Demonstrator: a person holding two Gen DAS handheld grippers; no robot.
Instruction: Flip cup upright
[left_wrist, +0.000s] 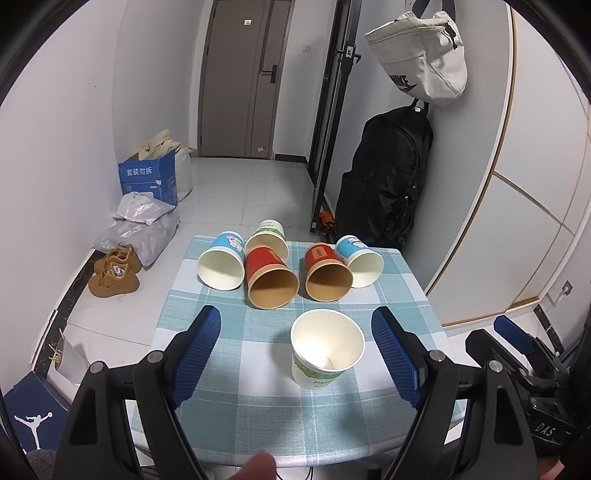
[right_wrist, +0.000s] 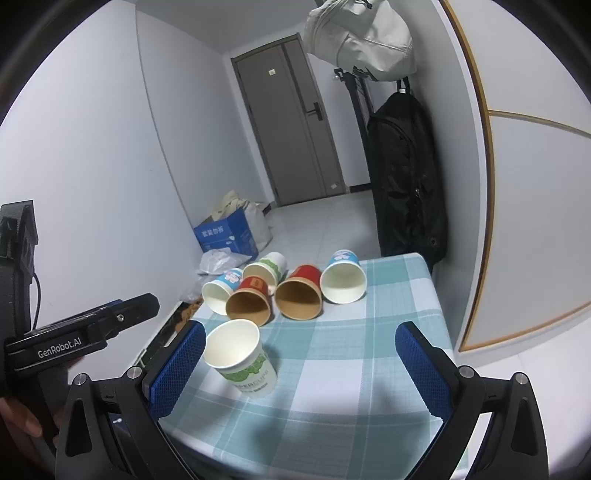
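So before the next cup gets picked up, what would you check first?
1. Left gripper jaws wide apart: ok.
2. Right gripper jaws wide apart, holding nothing: ok.
3. Green-and-white cup already standing upright: ok.
4. Five cups still lying on their sides, such as the red cup: not ok.
5. Fallen cups crowd together, little room for jaws: not ok.
6. Tablecloth flat: ok.

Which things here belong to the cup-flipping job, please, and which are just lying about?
Job: upright cup, five tipped cups, left gripper, right gripper.
Lying about: black backpack, white bag, blue box, shoes.
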